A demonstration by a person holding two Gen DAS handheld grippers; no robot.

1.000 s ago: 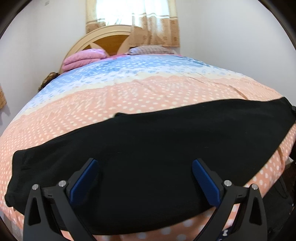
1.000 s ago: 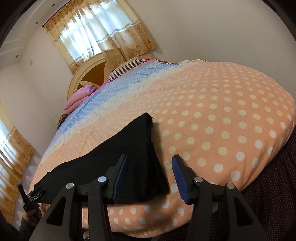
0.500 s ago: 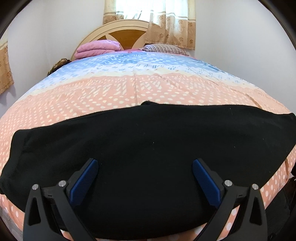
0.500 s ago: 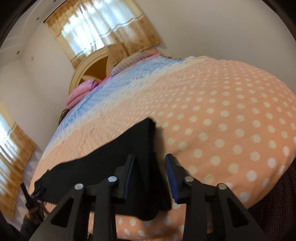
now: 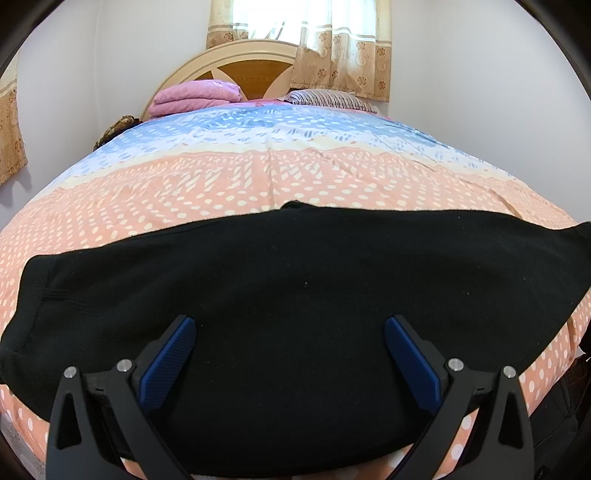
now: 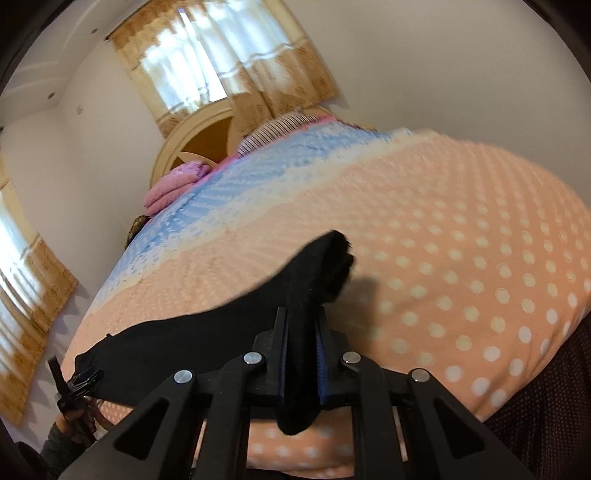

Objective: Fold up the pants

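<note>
Lying across the foot end of the bed (image 5: pixel 236 192), the black pants (image 5: pixel 295 280) stretch in a long band from one side of the mattress to the other, on the peach, white-dotted part of the bedspread. The bed is the only thing here that holds anything: besides the pants it carries a folded pink blanket (image 5: pixel 195 96) and a striped pillow (image 5: pixel 325 99), both up against the headboard (image 5: pixel 255 70), well apart from the pants. A curtained window (image 5: pixel 295 22) sits behind the headboard.

The right gripper (image 6: pixel 301 325) has just been closing its jaws, and they now stand nearly together, clamped on the end of the pants at the side of the bed farthest from the left gripper. Black cloth fills the narrow gap between the blue pads (image 6: pixel 320 354), bunches up beyond the tips and hangs in a fold below them, raised a little off the bedspread.

The left gripper (image 5: pixel 291 328) hangs over the middle of the pants near the foot edge of the bed, its jaws wide apart, blue pads (image 5: pixel 168 363) facing each other with flat cloth showing between them. I cannot tell whether the tips touch the fabric; nothing is pinched. From the right wrist view the left gripper (image 6: pixel 75 384) appears at the far end of the pants, at the bed's corner, with the person's hand (image 6: pixel 68 428) and sleeve below it.
</note>
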